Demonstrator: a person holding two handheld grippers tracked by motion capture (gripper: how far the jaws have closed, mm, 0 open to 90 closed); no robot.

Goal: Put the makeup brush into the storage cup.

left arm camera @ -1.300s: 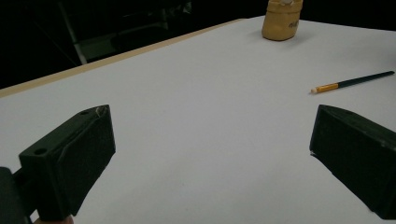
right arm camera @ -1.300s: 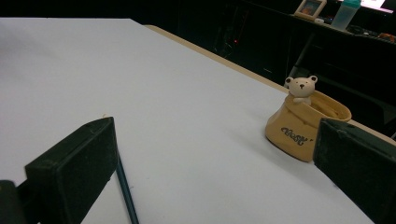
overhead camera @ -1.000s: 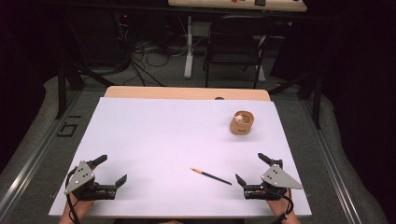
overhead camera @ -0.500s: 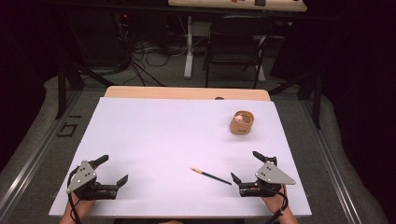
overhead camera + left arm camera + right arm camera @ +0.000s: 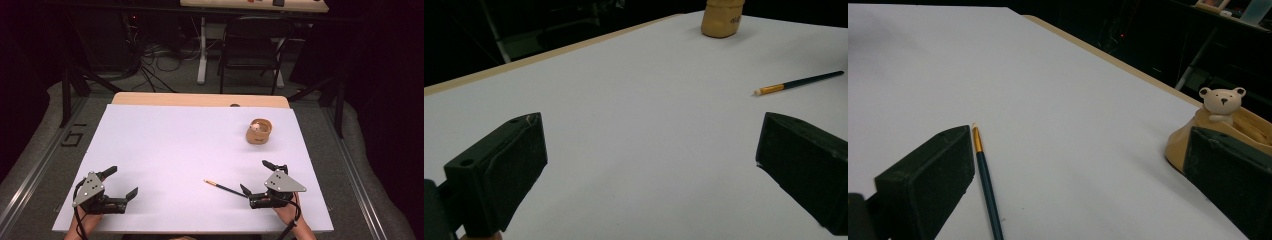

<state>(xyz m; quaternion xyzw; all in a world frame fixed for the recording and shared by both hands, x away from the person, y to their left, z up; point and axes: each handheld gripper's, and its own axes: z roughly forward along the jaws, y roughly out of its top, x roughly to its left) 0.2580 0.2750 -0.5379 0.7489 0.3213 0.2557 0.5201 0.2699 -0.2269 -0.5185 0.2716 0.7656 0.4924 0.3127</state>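
A thin dark paintbrush (image 5: 225,188) with a gold ferrule lies on the white table (image 5: 180,150), near the front right. My right gripper (image 5: 254,176) is open at the brush's handle end. In the right gripper view the brush (image 5: 985,185) lies between the jaws, close beside the left one, with the gripper (image 5: 1080,150) low over the table. A tan holder with a small bear figure (image 5: 258,131) stands farther back on the right, and its bear (image 5: 1220,102) faces the camera. My left gripper (image 5: 124,181) is open at the front left, with nothing between its jaws (image 5: 651,135).
In the left gripper view the brush (image 5: 799,82) and the tan holder (image 5: 722,17) lie far ahead across bare white surface. A wooden strip (image 5: 200,99) edges the table's far side. Beyond it stand a dark chair (image 5: 252,45) and floor cables (image 5: 155,60).
My right gripper has slid left along the front edge, closing in on the brush's handle end. The left gripper, brush and holder have not moved.
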